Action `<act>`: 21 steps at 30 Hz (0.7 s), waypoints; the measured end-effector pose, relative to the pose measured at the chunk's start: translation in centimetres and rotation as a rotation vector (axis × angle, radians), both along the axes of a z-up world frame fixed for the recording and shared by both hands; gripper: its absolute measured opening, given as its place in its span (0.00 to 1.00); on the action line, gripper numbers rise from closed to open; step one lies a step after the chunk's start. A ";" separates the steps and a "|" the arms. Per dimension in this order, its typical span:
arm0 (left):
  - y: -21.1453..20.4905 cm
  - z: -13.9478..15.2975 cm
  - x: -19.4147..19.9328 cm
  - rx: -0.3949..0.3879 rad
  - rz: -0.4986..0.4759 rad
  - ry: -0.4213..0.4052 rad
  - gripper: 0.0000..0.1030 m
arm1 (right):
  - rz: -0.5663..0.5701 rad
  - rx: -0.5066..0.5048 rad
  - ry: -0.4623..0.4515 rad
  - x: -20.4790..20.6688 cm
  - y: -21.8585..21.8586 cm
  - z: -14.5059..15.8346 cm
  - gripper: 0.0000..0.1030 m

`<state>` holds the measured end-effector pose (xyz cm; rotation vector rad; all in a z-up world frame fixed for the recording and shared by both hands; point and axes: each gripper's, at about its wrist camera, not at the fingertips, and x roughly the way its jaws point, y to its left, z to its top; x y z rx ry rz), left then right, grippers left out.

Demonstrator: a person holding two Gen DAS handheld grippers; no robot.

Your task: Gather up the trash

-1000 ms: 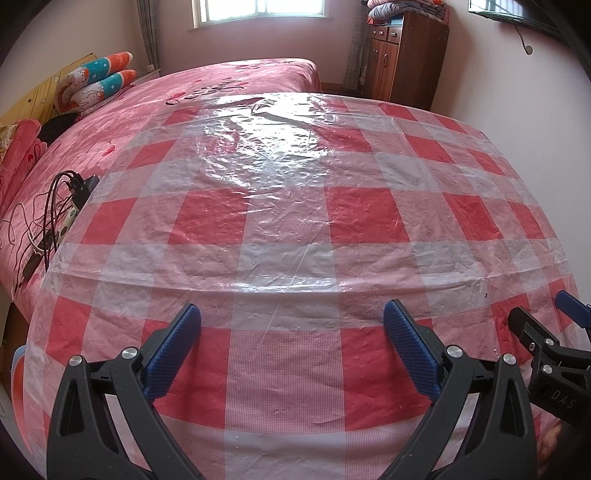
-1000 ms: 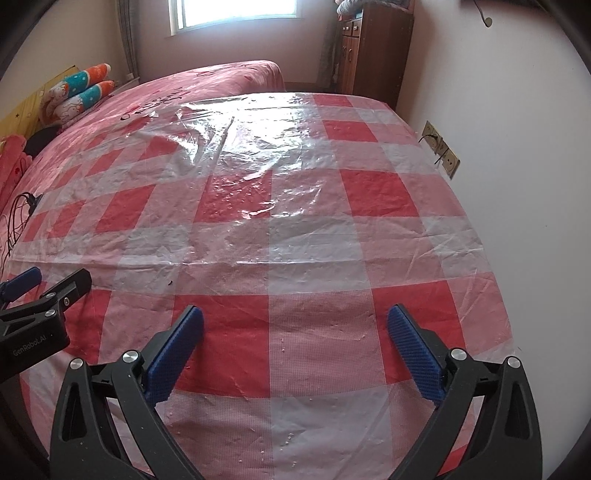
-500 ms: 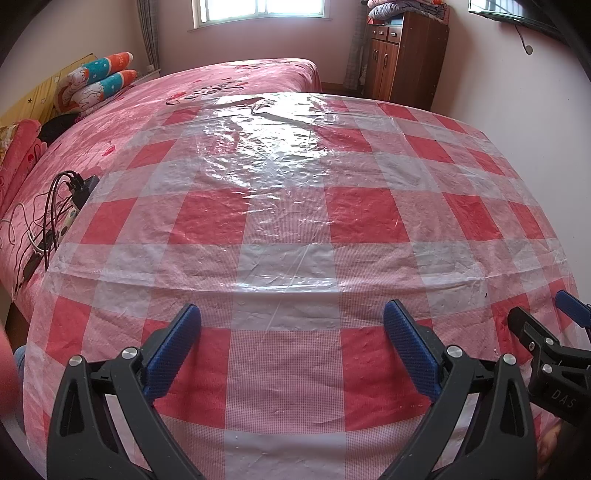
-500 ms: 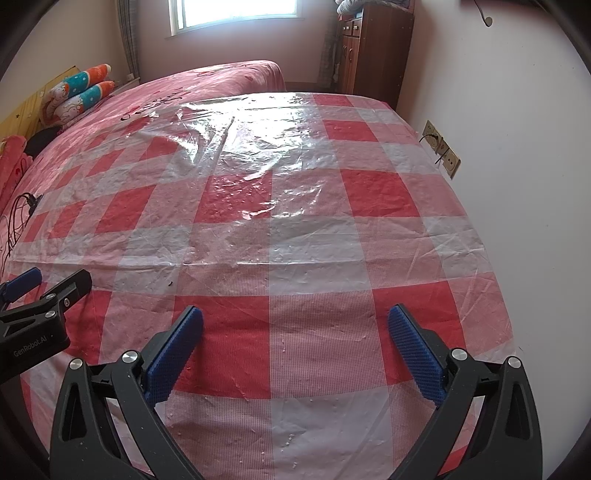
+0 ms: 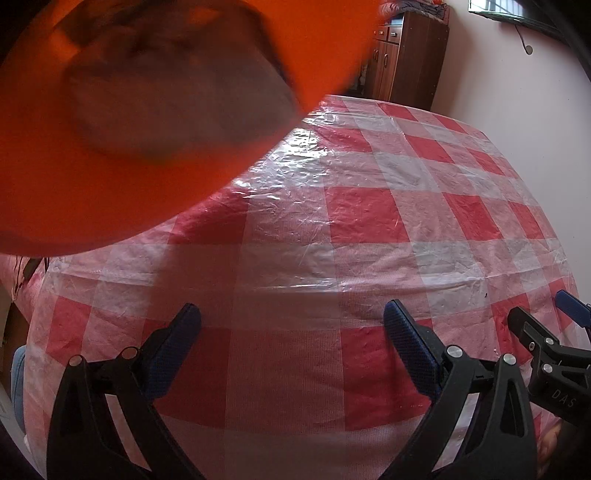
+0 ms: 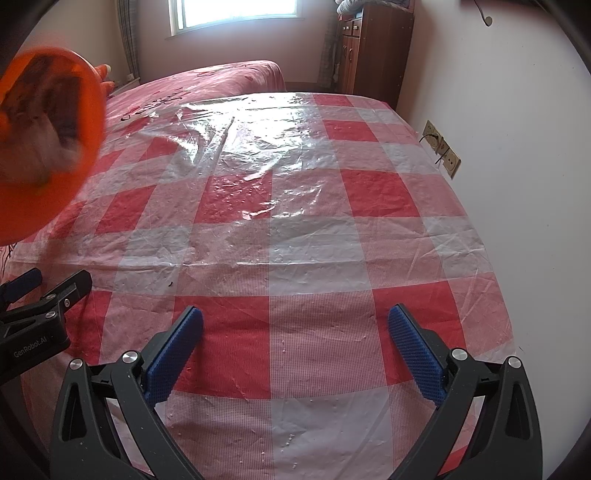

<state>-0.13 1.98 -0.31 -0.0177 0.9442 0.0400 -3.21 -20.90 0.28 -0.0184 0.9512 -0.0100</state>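
A blurred orange container (image 5: 110,177) hangs tilted above the table's left side, its mouth toward me, with greyish crumpled stuff inside. The right wrist view shows the same orange container (image 6: 44,147) at the far left, off the cloth. My left gripper (image 5: 291,314) is open over the near edge of the red-and-white checked tablecloth (image 5: 369,221), holding nothing. My right gripper (image 6: 295,315) is open too, beside it to the right and equally empty. A tiny dark speck (image 6: 170,284) lies on the cloth ahead of the right gripper.
A bed with a pink cover (image 6: 221,79) stands behind the table. A dark wooden cabinet (image 6: 376,48) is at the back right. A pale wall with sockets (image 6: 443,153) runs close along the table's right edge. The window (image 6: 236,14) is at the back.
The orange container has swung in from the left and now fills the upper left of the left wrist view. Both grippers have stayed in place, open.
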 end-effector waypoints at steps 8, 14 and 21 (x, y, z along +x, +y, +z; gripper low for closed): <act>0.1 0.0 -0.5 0.000 0.003 0.001 0.96 | 0.002 -0.001 0.000 0.2 0.2 0.0 0.96; 0.2 0.1 -0.9 0.000 0.003 0.000 0.97 | 0.002 0.000 0.000 0.3 0.3 0.0 0.97; 0.5 0.1 -1.2 -0.001 0.003 0.001 0.97 | 0.002 -0.001 0.000 0.2 0.4 0.0 0.96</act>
